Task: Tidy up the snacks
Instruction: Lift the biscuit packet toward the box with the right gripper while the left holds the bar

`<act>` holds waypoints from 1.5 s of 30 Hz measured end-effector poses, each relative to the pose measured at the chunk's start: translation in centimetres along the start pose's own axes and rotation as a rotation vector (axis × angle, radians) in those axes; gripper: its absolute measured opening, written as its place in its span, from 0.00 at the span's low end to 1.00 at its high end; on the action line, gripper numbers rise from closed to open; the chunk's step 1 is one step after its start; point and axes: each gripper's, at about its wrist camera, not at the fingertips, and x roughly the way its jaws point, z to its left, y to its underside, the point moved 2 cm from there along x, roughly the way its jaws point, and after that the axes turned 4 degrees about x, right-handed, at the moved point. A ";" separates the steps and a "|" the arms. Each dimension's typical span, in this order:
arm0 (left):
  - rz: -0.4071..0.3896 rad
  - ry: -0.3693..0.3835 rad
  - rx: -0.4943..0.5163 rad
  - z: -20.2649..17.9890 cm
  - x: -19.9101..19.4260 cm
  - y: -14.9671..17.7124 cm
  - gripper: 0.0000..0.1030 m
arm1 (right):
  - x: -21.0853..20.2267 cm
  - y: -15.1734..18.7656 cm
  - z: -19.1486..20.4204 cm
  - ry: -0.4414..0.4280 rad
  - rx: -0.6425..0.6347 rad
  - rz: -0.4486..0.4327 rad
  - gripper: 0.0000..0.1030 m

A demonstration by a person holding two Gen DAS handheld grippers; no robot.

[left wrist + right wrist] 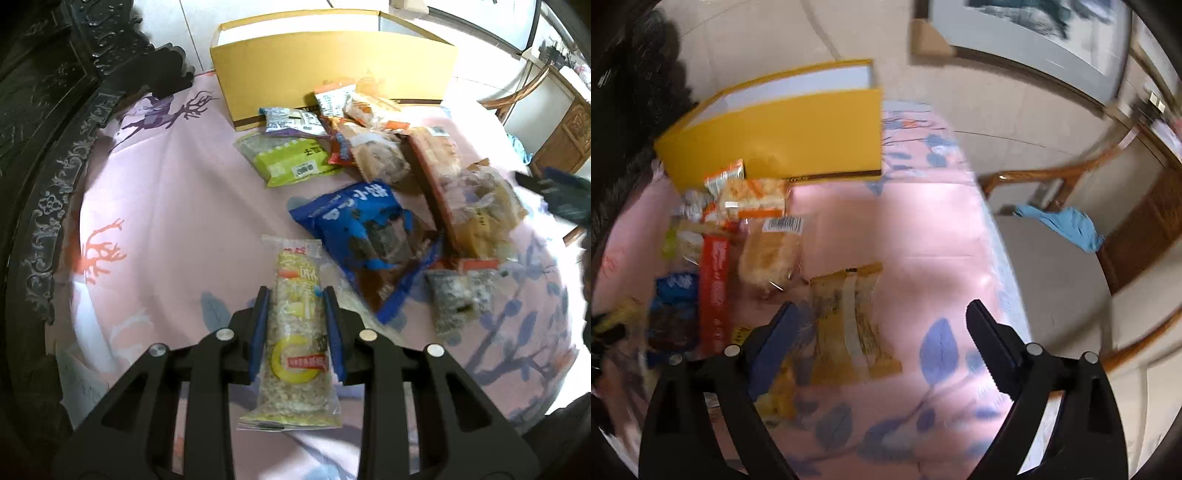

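Yellow box point(332, 70) stands beyond the snack heap point(388, 177). My left gripper point(297, 325) clamps a rice bar point(293, 332); my right gripper point(882, 332) gapes wide above a cracker packet point(849, 325).

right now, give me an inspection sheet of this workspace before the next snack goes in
Surface: pink printed cloth over the table.
Job's things: yellow cardboard box standing open at the far edge; puffed rice bar held; blue packet, green packet and tan wafer packet loose on the cloth.
Clutter: more snack packets heaped before the box.
Grippers: left gripper shut on the puffed rice bar; right gripper open, holding nothing.
Cables: nothing seen.
Surroundings: dark carved furniture; wooden chair with a blue cloth.
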 end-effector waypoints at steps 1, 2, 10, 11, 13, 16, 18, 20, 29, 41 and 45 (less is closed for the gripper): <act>-0.006 0.004 0.001 -0.3 -0.6 0.1 0.28 | 0.9 0.1 0.2 -0.010 -0.022 0.018 0.89; -0.022 -0.004 0.011 -0.4 -1.3 0.1 0.28 | 2.3 0.3 0.7 -0.025 -0.052 0.031 0.89; 0.025 -0.078 0.013 0.1 -1.7 2.0 0.28 | 4.4 0.8 2.1 -0.090 0.016 0.057 0.41; 0.031 -0.077 0.006 0.4 -1.6 2.4 0.28 | 4.2 0.7 1.8 -0.106 0.057 0.078 0.41; 0.034 -0.047 -0.015 0.8 -1.5 3.0 0.29 | 3.6 0.7 1.0 -0.127 0.114 0.116 0.40; 0.019 -0.043 -0.011 1.1 -1.3 3.4 0.34 | 1.8 1.0 0.3 -0.117 0.159 0.127 0.39; 0.014 -0.039 -0.025 1.5 -0.9 3.2 0.39 | 0.1 1.1 -0.5 -0.105 0.182 0.121 0.39; 0.003 -0.025 -0.045 2.0 -0.6 3.1 0.47 | -1.6 1.0 -1.3 -0.109 0.214 0.108 0.38; 0.058 -0.065 0.117 2.7 1.8 4.1 0.77 | -8.8 -1.2 -4.9 -0.095 0.300 -0.031 0.37; 0.056 0.089 -0.035 1.5 3.1 3.8 0.27 | -14.2 -3.0 -4.8 -0.155 0.301 -0.156 0.37; 0.008 0.084 -0.002 0.6 1.1 2.7 0.27 | -16.2 -4.0 -4.2 -0.193 0.282 -0.191 0.37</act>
